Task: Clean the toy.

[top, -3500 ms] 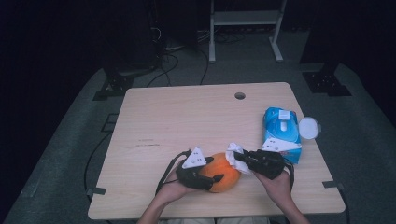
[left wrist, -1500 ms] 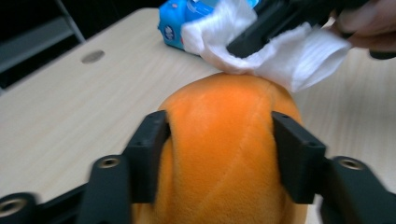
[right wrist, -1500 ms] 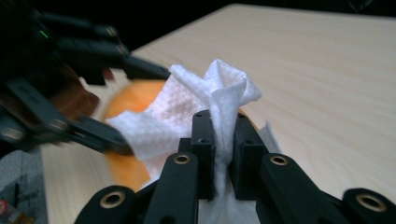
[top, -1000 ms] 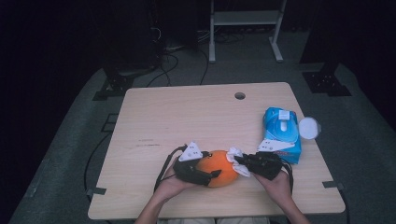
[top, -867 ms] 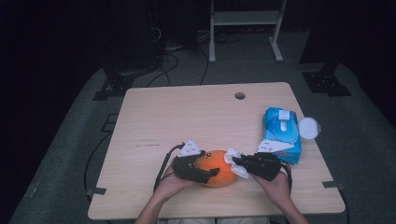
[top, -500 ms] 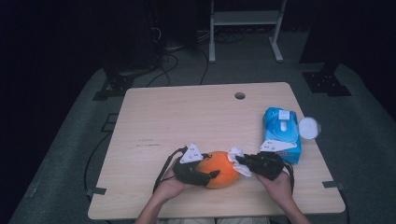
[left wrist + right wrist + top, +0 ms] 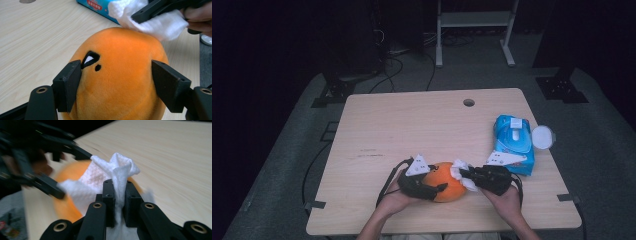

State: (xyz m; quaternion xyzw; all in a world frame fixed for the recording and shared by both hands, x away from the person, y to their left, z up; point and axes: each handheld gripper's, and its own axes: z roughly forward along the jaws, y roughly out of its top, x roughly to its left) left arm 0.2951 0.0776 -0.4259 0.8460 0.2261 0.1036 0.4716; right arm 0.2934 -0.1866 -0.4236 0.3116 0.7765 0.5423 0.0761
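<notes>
The orange plush toy (image 7: 117,77) sits at the table's (image 7: 412,125) near edge, clamped by the left gripper (image 7: 117,85), whose jaws have just closed further. The right gripper (image 7: 117,195) pinches a white wipe (image 7: 112,172) against its top; strokes should be light and the toy held steady.

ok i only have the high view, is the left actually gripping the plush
observer: yes, the left gripper's jaws have just been closing and press both sides of the plush.
operator: and the right, holding anything
observer: the right gripper's jaws pinch a bunched white wipe.
operator: touching the plush
observer: yes, it lies on the plush's top, beyond the eye.
</notes>
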